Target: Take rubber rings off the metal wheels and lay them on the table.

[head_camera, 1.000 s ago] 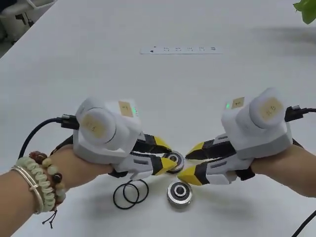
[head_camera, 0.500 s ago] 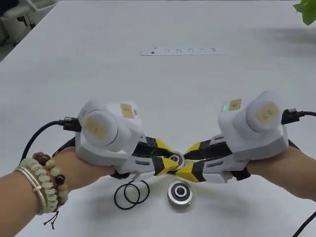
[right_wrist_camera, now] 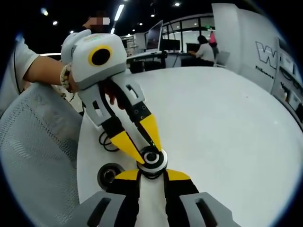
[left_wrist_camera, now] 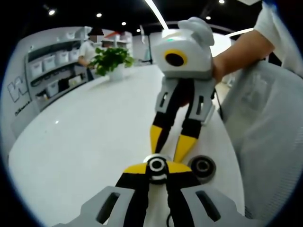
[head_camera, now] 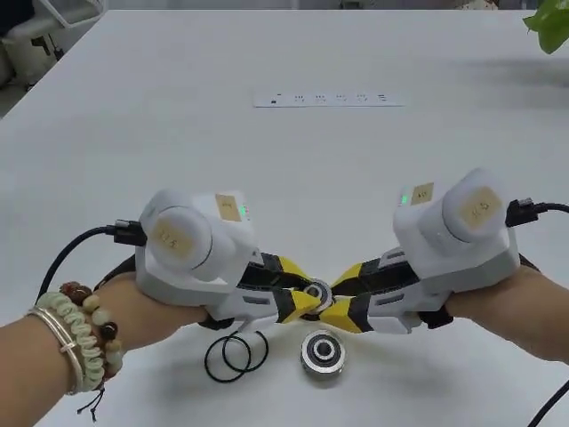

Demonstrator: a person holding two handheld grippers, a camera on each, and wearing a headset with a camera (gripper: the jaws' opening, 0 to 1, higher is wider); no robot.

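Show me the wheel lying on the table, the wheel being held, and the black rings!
Table wheel [head_camera: 322, 353], head view, its middle hub.
Held wheel [left_wrist_camera: 156, 165], left gripper view, its dark centre.
Black rings [head_camera: 205, 359], head view, left ring's outer edge.

Bright, even light on the white table [head_camera: 178, 133], shadows soft. Gripper views bow at edges; ceiling strips [left_wrist_camera: 155, 14] glare.

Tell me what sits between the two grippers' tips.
A metal wheel, held by the left gripper, with the right gripper at its rim; the head view shows it.
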